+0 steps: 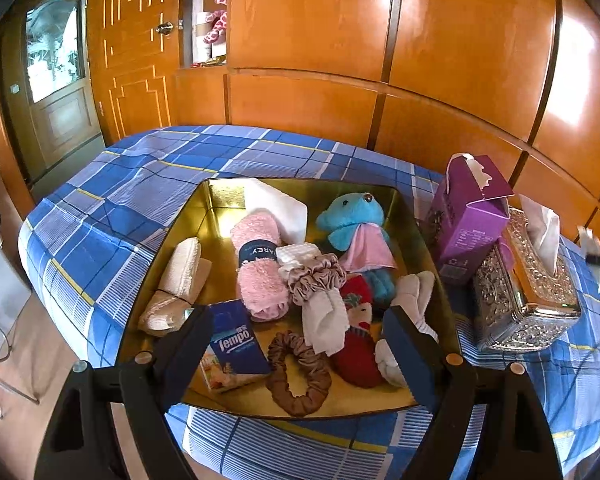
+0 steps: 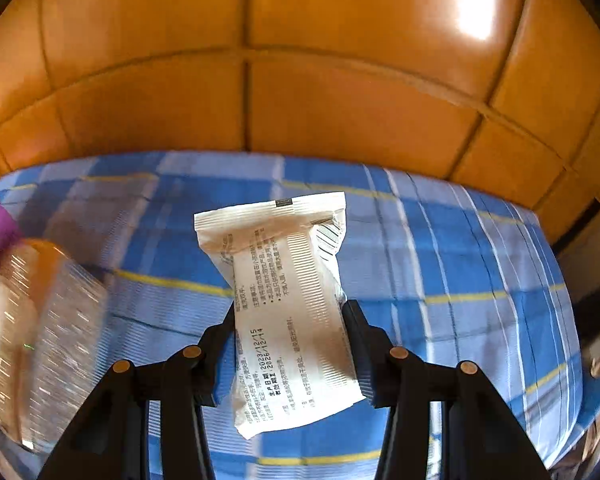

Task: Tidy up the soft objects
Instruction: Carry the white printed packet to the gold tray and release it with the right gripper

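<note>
A: Setting, noted from where I stand: orange wood-panelled wall [image 1: 420, 40] behind, and a table under a blue plaid cloth [image 1: 140, 184].

B: Largest item on it?

A: The gold tin tray [image 1: 220, 216], already holding soft goods. A blue teddy bear [image 1: 350, 216] toward the far right, a rolled pink towel [image 1: 258, 264] in the middle, a brown scrunchie [image 1: 298, 372] near the front edge, a Tempo tissue pack [image 1: 236, 344] beside it. Just right of the tray stand a purple carton [image 1: 468, 224] and a silver tissue box [image 1: 524, 292].

B: Grippers?

A: The left gripper [image 1: 296, 344] hangs over the tray's near edge, jaws wide apart, nothing between them. The right gripper [image 2: 290, 344] is clamped on a white sealed packet [image 2: 284, 300], held off the cloth, well to the right of the silver box, which shows blurred at that view's left.

B: Step in hand?

A: My reading: carrying the packet toward the tray, the sorting nearly done.

B: Next move?

A: Probably swing left past the carton and silver box without clipping them, lower over a bare patch of gold, then release. The packet looks light and crinkly; it could slip.
</note>
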Action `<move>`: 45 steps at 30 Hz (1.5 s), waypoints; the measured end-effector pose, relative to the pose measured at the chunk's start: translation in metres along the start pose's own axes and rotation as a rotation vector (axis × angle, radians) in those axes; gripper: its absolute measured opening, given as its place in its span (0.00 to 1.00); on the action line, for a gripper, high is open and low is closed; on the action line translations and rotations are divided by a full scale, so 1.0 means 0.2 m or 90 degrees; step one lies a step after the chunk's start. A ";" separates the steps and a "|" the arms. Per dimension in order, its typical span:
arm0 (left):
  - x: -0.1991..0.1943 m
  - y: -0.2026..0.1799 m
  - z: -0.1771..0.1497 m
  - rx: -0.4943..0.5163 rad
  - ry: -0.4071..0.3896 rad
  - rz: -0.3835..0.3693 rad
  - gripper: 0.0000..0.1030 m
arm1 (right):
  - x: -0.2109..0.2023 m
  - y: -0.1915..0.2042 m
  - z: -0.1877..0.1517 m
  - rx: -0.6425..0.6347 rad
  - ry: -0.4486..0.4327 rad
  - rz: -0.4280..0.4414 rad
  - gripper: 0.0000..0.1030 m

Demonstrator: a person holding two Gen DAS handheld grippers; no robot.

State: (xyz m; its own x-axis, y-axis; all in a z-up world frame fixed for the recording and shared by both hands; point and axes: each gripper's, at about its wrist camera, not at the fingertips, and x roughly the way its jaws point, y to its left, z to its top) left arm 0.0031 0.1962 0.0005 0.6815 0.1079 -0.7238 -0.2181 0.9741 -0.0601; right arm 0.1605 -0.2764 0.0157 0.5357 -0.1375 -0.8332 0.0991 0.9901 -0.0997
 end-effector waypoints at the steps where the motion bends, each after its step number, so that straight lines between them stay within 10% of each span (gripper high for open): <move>1: 0.00 -0.01 0.00 0.001 0.000 -0.001 0.84 | -0.03 0.04 0.04 -0.003 -0.008 0.017 0.47; 17: 0.01 0.03 -0.01 -0.007 0.006 0.001 0.84 | -0.46 0.81 0.19 -0.179 -0.119 0.200 0.47; 32: -0.07 0.42 -0.02 -0.093 -0.017 0.114 0.84 | -0.63 1.61 -0.33 -0.390 -0.045 0.443 0.47; 45: -0.11 0.40 -0.01 -0.100 -0.039 0.108 0.89 | -0.29 2.12 -0.65 -0.485 0.010 0.359 0.47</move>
State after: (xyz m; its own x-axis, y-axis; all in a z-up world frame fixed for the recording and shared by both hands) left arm -0.0308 0.2709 0.0109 0.6660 0.2838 -0.6899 -0.4355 0.8988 -0.0507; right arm 0.0614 0.1549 -0.0489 0.3260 0.3617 -0.8734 -0.7477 0.6641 -0.0040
